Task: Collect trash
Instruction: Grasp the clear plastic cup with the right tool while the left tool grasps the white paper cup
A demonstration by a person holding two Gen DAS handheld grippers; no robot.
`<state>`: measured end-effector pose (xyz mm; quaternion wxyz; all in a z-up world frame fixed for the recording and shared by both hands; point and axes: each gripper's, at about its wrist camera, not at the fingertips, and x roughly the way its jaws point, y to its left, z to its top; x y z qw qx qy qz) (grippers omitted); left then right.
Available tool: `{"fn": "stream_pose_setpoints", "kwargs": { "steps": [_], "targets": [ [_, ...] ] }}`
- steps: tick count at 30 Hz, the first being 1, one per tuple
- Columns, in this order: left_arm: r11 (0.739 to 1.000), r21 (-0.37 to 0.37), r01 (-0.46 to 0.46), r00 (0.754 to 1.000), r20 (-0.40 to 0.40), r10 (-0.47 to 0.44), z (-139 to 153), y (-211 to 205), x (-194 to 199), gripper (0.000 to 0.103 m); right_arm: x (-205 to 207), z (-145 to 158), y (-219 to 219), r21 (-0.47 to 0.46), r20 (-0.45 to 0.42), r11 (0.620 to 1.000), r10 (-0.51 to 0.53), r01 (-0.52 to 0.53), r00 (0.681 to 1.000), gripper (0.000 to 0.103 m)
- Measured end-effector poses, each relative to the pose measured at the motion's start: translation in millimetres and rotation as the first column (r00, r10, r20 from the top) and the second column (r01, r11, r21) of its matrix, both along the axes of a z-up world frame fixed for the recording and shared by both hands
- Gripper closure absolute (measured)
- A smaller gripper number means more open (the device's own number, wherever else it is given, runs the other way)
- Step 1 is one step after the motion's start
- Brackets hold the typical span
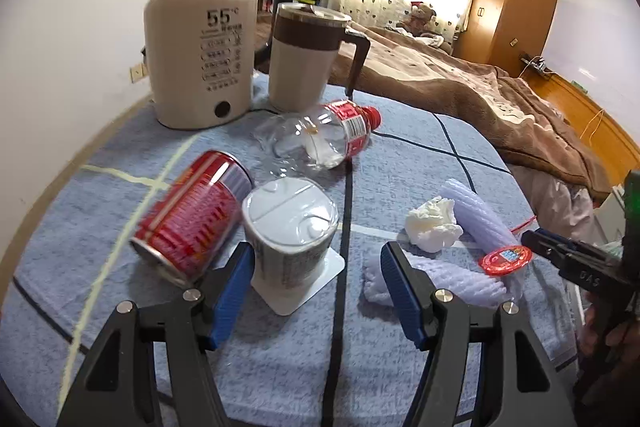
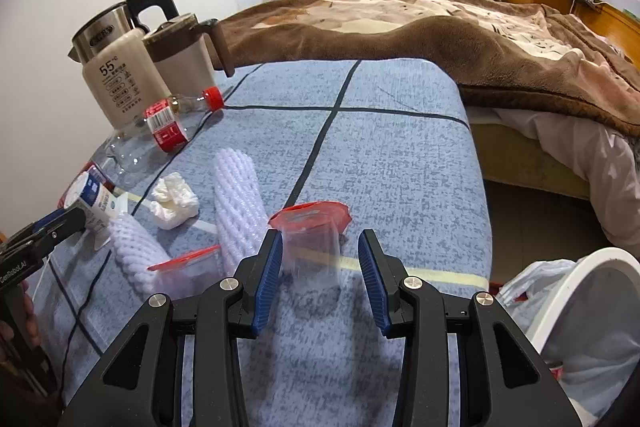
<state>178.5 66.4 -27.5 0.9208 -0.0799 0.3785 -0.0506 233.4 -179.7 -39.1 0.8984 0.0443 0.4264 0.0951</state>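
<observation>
Your right gripper [image 2: 318, 277] stands parted around 1 clear cup [image 2: 312, 251], unclamped; your left gripper [image 1: 318, 287] gapes beside the white cup [image 1: 290, 227].

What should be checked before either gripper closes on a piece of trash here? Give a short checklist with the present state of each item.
1. Left gripper open: ok, its pads stand apart.
2. Left gripper lined up on the white lidded cup: ok, the cup sits just ahead, towards the left pad.
3. Right gripper astride the clear cup with the red lid: ok, the cup lies between the pads.
4. Right pads pressing on that cup: cannot tell; a gap shows on the right side.
5. Lined bin within reach: ok, beside the right gripper.
6. Red can clear of the left pad: not ok, it lies close beside it.
</observation>
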Motion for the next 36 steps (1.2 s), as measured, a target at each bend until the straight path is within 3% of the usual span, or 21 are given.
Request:
{"fn": "stream_pose_setpoints", "kwargs": {
  "steps": [11,15,22,26,36],
  "targets": [
    [1.000,-0.011,-0.005,1.000,0.002,0.005,-3.6,-1.1,15.4,0.035,11.3,-9.6,1.8,0.017,-0.018,1.000,-0.003,0.003,1.000,0.062],
    [1.000,0.009,0.001,1.000,0.005,-0.001,-5.4,-5.3,22.0,0.035,11.4,-11.7,2.4,0.018,-0.017,1.000,-0.009,0.010,1.000,0.072],
    [1.000,-0.002,-0.002,1.000,0.005,0.002,-8.3,-4.8,29.9,0.036,9.3,-12.0,2.7,0.014,-0.005,1.000,-0.012,0.012,1.000,0.073],
    [1.000,0.010,-0.001,1.000,0.010,0.000,-8.7,-6.3,30.0,0.051,9.7,-12.8,2.8,0.015,-0.004,1.000,-0.014,0.014,1.000,0.073],
    [1.000,0.010,-0.003,1.000,0.017,0.003,-7.0,-6.4,27.2,0.051,6.7,-10.7,0.9,0.027,0.008,1.000,-0.015,0.015,1.000,0.073]
  ]
}}
